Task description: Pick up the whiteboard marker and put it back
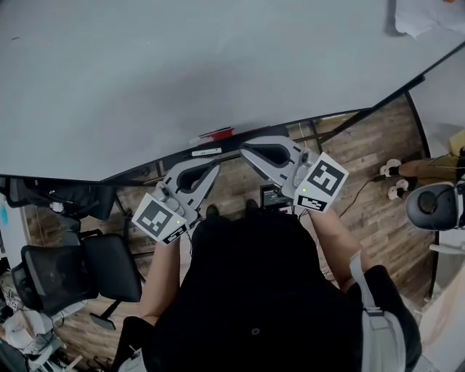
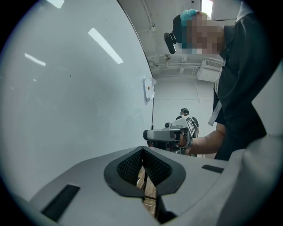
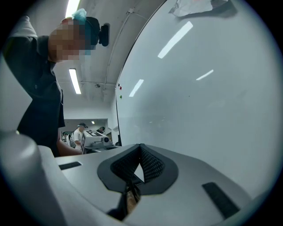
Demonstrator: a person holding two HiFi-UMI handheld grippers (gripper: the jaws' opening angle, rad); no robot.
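A red whiteboard marker (image 1: 216, 134) lies on the tray along the bottom edge of the big whiteboard (image 1: 182, 73), with a white marker (image 1: 206, 152) just below it. My left gripper (image 1: 214, 166) points at the tray from the lower left, shut and empty. My right gripper (image 1: 243, 151) comes in from the right, also shut with nothing in it; its tip is close to the markers. In the left gripper view the jaws (image 2: 142, 148) meet beside the whiteboard (image 2: 66, 110), and the right gripper (image 2: 170, 134) shows ahead. The right gripper view shows shut jaws (image 3: 140, 145). No marker shows in either gripper view.
A sheet of paper (image 1: 425, 18) is stuck on the board's far right. Black office chairs (image 1: 80, 272) stand on the wooden floor at the left. A grey rounded device (image 1: 436, 207) and someone's feet (image 1: 392, 168) are at the right. People stand in the background (image 3: 79, 134).
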